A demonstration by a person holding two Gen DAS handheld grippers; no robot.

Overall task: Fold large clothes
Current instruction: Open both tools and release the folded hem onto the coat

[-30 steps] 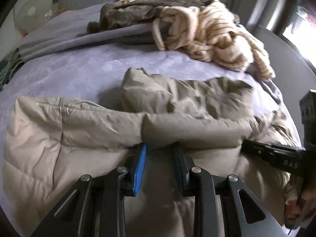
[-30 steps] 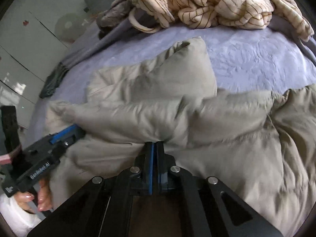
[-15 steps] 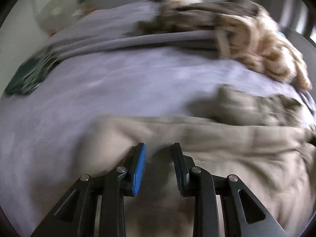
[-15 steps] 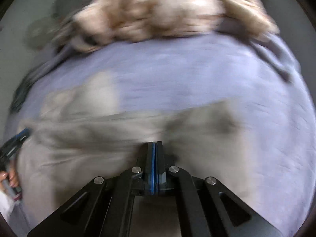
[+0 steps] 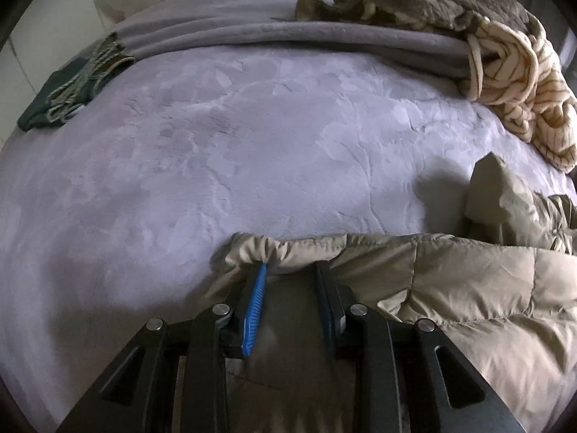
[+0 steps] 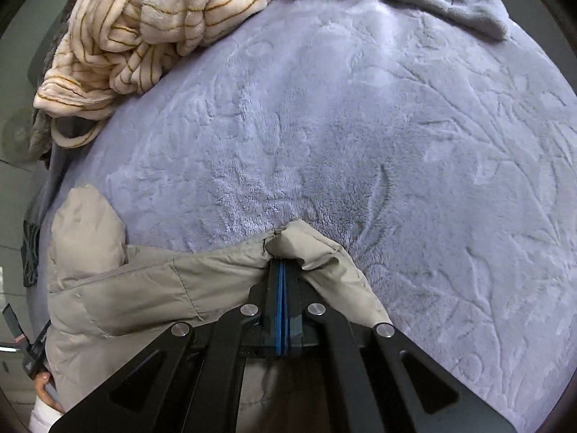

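Note:
A beige quilted puffer jacket (image 5: 450, 288) lies on a lilac plush bedspread (image 5: 270, 137). In the left wrist view my left gripper (image 5: 291, 270) has its jaws parted, and a gathered jacket cuff (image 5: 281, 249) sits at the fingertips. Whether the cuff is pinched cannot be told. In the right wrist view my right gripper (image 6: 283, 270) is shut on a corner of the jacket (image 6: 303, 241), fabric bunched over its tips. The jacket (image 6: 144, 288) spreads left from there, with a puffed part (image 6: 86, 231) beside it.
A cream striped fleece garment (image 5: 523, 83) (image 6: 151, 29) and a brown fuzzy one (image 5: 414, 0) are piled at the bed's far side on a folded grey blanket (image 5: 288, 36). A dark green scarf (image 5: 72, 90) lies at the far left. The bedspread (image 6: 396, 126) stretches ahead.
Both grippers have swung apart along the jacket's edge: the left view now looks over the bed's left, the right over its right. The right stays shut on fabric.

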